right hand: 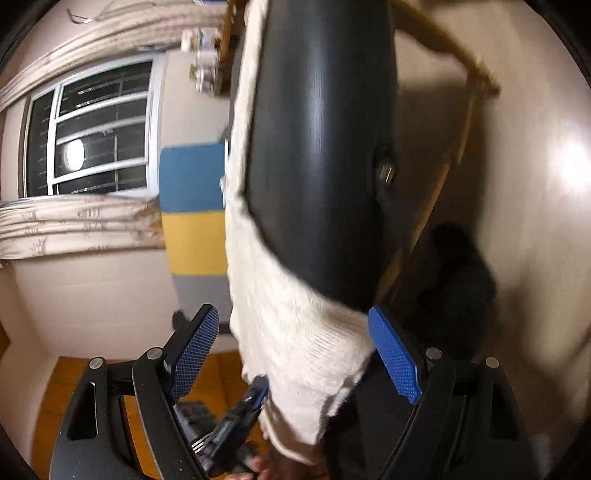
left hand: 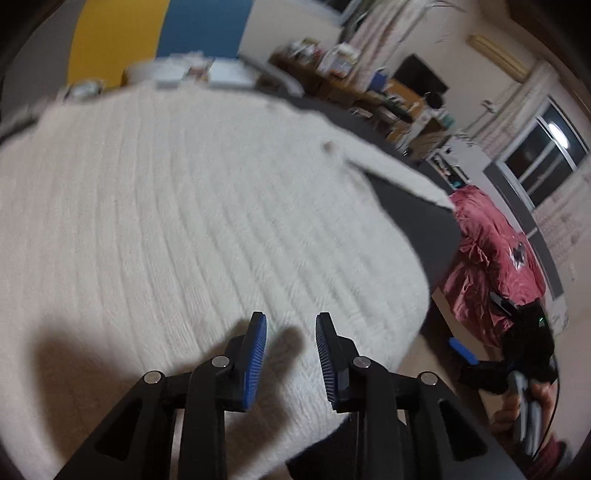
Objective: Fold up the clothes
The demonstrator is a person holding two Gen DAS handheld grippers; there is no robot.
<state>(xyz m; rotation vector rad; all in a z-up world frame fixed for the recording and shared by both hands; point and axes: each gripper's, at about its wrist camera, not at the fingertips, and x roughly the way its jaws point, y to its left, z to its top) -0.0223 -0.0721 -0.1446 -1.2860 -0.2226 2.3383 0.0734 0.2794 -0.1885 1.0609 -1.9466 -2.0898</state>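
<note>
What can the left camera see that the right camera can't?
Only the left wrist view shows the white knitted garment spread wide on the dark table, a red cloth heap and cluttered shelves. Only the right wrist view shows the barred window, the table's underside and the garment's edge hanging between the open right gripper. Both show the garment, the table, the blue-and-yellow wall, and each other's gripper; the left gripper is open.

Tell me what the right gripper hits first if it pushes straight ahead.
Most likely the white sweater hanging over the table's edge, already between the open right gripper's fingers. Depth is unclear in this blurred view.
</note>
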